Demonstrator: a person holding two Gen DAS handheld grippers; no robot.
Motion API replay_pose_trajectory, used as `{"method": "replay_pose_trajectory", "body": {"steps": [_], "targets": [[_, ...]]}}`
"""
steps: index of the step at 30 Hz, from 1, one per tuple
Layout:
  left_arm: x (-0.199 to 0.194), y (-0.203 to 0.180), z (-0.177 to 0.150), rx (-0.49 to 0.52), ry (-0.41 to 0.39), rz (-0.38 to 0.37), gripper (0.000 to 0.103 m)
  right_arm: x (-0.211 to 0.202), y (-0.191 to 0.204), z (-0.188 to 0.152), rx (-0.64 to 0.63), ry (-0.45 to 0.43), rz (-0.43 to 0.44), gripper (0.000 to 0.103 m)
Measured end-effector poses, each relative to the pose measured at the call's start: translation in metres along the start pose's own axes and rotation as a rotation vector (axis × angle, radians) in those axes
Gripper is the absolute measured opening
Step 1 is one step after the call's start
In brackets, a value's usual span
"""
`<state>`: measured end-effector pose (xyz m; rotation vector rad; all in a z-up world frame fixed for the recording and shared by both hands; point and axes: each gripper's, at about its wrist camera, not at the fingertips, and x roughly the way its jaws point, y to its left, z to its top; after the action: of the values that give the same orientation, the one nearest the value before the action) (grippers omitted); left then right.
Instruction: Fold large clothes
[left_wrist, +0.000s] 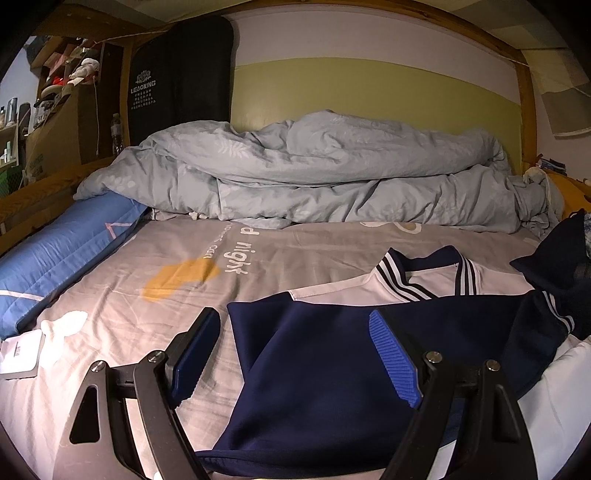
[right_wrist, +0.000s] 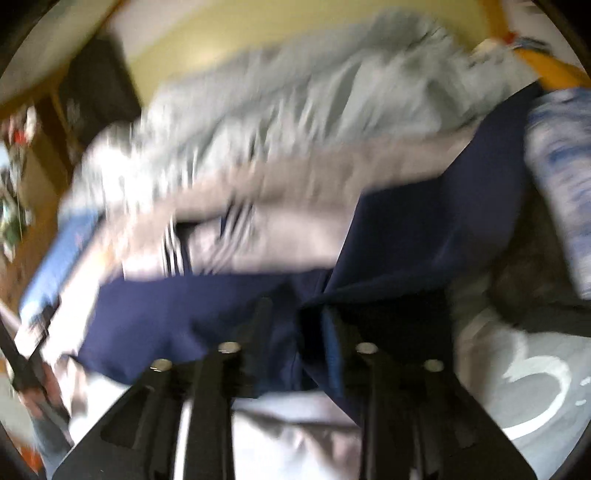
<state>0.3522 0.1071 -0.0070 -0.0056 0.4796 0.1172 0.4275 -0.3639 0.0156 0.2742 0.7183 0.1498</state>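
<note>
A navy and white jacket (left_wrist: 332, 354) with a striped collar (left_wrist: 424, 273) lies on the grey bed sheet (left_wrist: 147, 266). My left gripper (left_wrist: 291, 332) is open above the jacket's folded navy left part, holding nothing. In the blurred right wrist view the right gripper (right_wrist: 295, 317) is closed down on a fold of the navy jacket fabric (right_wrist: 406, 236), which rises from between its fingers toward the upper right. The collar stripes (right_wrist: 173, 247) show at the left there.
A crumpled grey duvet (left_wrist: 314, 173) lies across the back of the bed. A blue pillow (left_wrist: 55, 254) lies at the left, a white tag or card (left_wrist: 18, 350) at the near left. A dark garment (left_wrist: 554, 266) sits at the right edge. A wooden bed frame (left_wrist: 528, 110) surrounds it.
</note>
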Motion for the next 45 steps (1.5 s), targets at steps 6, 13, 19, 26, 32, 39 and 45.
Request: {"method": "replay_pose_trajectory", "body": {"steps": [6,13,19,26,32,39,45], "targets": [[0.002,-0.001,-0.001,0.001,0.011,0.006,0.085,-0.008,-0.032,0.012,0.141,-0.168,-0.184,0.061],[0.006,-0.003,-0.003,0.008,0.02,0.012,0.085,0.032,-0.056,0.013,0.199,-0.073,-0.337,0.058],[0.006,-0.002,-0.003,0.012,0.022,0.013,0.085,0.012,-0.057,0.006,0.258,-0.004,-0.275,0.058],[0.008,-0.004,-0.006,0.024,0.027,0.012,0.085,0.01,-0.073,0.001,0.323,0.008,-0.263,0.058],[0.008,-0.004,-0.007,0.031,0.026,0.005,0.085,0.038,-0.092,-0.006,0.406,0.022,-0.198,0.04],[0.007,-0.006,-0.006,0.031,0.027,-0.001,0.085,0.031,-0.083,0.001,0.347,-0.124,-0.197,0.003],[0.006,-0.006,-0.006,0.034,0.018,-0.004,0.085,-0.013,-0.017,0.008,0.106,-0.293,-0.102,0.003]]}}
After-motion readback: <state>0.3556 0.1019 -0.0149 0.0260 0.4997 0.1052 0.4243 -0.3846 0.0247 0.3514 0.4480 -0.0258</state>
